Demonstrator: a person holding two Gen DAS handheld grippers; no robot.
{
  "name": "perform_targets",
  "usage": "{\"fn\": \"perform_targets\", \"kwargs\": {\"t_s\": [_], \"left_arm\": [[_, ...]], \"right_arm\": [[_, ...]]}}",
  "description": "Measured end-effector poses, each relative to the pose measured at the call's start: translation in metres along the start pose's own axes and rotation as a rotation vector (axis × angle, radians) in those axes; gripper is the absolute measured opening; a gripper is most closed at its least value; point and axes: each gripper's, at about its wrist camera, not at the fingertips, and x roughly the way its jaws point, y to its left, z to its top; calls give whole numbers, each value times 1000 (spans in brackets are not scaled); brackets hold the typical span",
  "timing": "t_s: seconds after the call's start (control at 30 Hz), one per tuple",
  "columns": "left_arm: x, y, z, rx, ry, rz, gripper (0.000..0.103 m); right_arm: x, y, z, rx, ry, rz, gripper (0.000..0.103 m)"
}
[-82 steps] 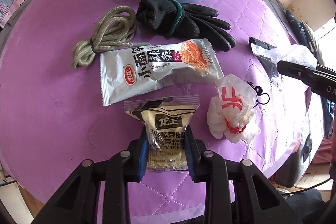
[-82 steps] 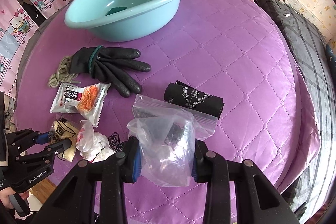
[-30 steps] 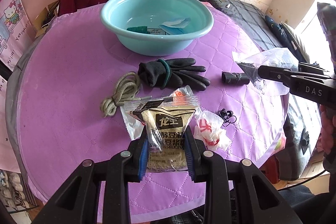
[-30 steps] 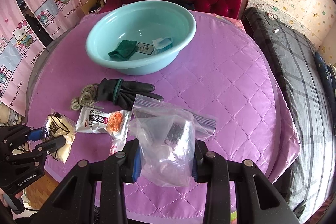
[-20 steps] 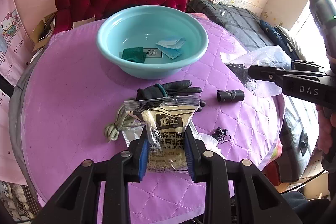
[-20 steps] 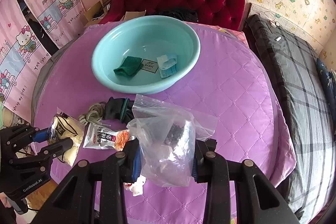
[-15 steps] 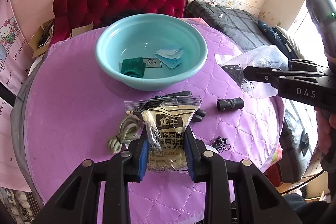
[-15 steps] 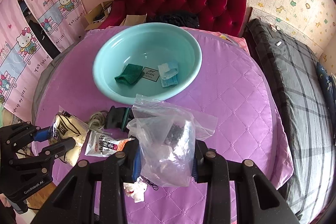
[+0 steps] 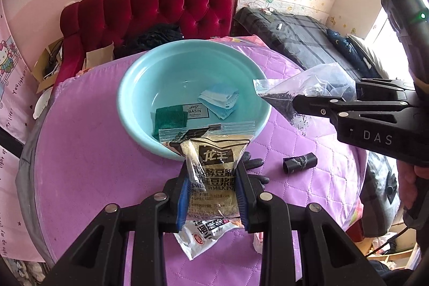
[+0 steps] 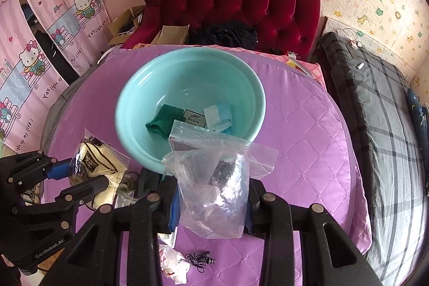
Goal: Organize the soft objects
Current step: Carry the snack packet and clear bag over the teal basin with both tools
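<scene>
Left wrist view: the left gripper (image 9: pixel 213 189) stays clamped on the clear-wrapped beige soy-milk powder packet (image 9: pixel 211 173), which now hangs over the near rim of the round turquoise plastic basin (image 9: pixel 128 87), nearer than half a second ago. The right gripper (image 10: pixel 210 208) still pinches the clear zip bag of dark bits (image 10: pixel 214 184), likewise carried closer above the purple quilted tablecloth (image 10: pixel 308 152).

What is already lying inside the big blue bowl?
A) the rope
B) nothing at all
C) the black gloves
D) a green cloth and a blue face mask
D: a folded green cloth and a light blue face mask lie on the bottom of the teal basin, beside its label.
</scene>
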Motion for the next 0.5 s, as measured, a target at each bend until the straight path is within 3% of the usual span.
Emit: {"fn": "perform_targets", "kwargs": {"t_s": [0.5], "left_arm": [[40,22,47,18,18,4,33]], "right_arm": [[42,0,53,9,-3,19,38]]}}
